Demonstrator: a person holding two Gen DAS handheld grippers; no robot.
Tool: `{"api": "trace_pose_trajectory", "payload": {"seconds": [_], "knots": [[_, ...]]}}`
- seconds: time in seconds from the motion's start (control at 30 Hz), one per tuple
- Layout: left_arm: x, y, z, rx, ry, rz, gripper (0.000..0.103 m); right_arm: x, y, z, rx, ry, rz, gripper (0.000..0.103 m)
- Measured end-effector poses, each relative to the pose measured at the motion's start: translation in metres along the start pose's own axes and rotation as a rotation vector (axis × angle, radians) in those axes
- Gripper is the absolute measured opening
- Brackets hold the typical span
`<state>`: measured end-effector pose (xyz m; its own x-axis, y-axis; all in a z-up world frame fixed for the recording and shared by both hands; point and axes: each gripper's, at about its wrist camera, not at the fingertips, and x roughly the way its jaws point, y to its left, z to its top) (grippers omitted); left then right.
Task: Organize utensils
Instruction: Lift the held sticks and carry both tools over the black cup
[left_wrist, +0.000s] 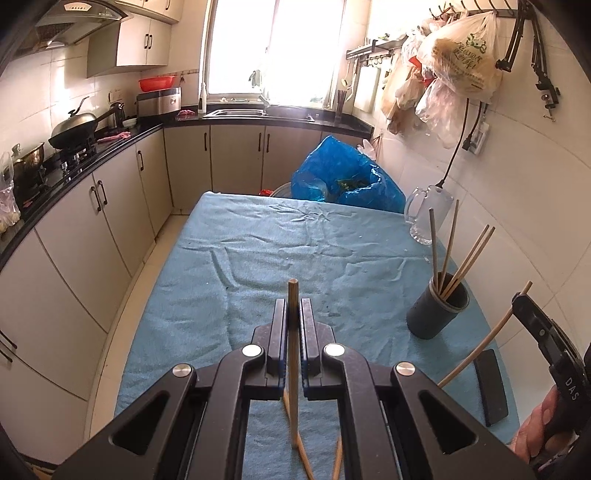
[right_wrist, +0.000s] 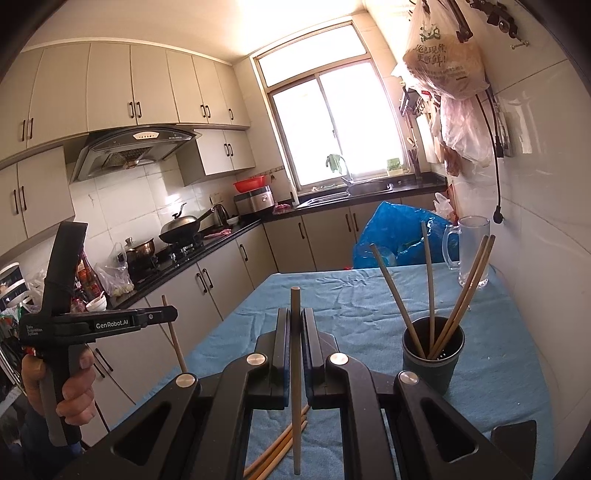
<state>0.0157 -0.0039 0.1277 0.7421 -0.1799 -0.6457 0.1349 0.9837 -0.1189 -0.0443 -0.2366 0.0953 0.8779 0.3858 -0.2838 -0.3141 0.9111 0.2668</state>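
My left gripper (left_wrist: 294, 308) is shut on a wooden chopstick (left_wrist: 293, 369) held upright above the blue cloth. My right gripper (right_wrist: 295, 317) is shut on another wooden chopstick (right_wrist: 295, 387), also upright. A dark round holder (left_wrist: 439, 306) stands at the right of the table with several chopsticks in it; it also shows in the right wrist view (right_wrist: 432, 354), to the right of my right gripper. Loose chopsticks (right_wrist: 280, 448) lie on the cloth under my right gripper. The right gripper shows at the right edge of the left wrist view (left_wrist: 519, 299), the left gripper at the left of the right wrist view (right_wrist: 171, 316).
A blue towel (left_wrist: 295, 240) covers the table. A glass mug (right_wrist: 472, 251) stands at the far right by the tiled wall. A blue plastic bag (left_wrist: 343, 177) sits beyond the far edge. A dark flat block (left_wrist: 491, 386) lies near the right edge. Kitchen counters run along the left.
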Motion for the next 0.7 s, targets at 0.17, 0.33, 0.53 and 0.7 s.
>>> {"api": "trace_pose_trajectory", "payload": {"seconds": [0.17, 0.33, 0.53, 0.7], "knots": [[-0.001, -0.009, 0.006, 0.018, -0.006, -0.017, 0.005, -0.007, -0.006, 0.007, 0.013, -0.023, -0.01, 0.006], [0.0, -0.019, 0.014, 0.025, -0.006, -0.044, 0.005, -0.017, -0.016, 0.014, 0.029, -0.05, -0.033, 0.006], [0.0, -0.034, 0.023, 0.044, -0.006, -0.078, 0.005, -0.028, -0.025, 0.026, 0.037, -0.086, -0.055, 0.006], [-0.003, -0.05, 0.031, 0.066, -0.022, -0.101, 0.005, -0.038, -0.031, 0.031, 0.04, -0.115, -0.074, 0.006]]}}
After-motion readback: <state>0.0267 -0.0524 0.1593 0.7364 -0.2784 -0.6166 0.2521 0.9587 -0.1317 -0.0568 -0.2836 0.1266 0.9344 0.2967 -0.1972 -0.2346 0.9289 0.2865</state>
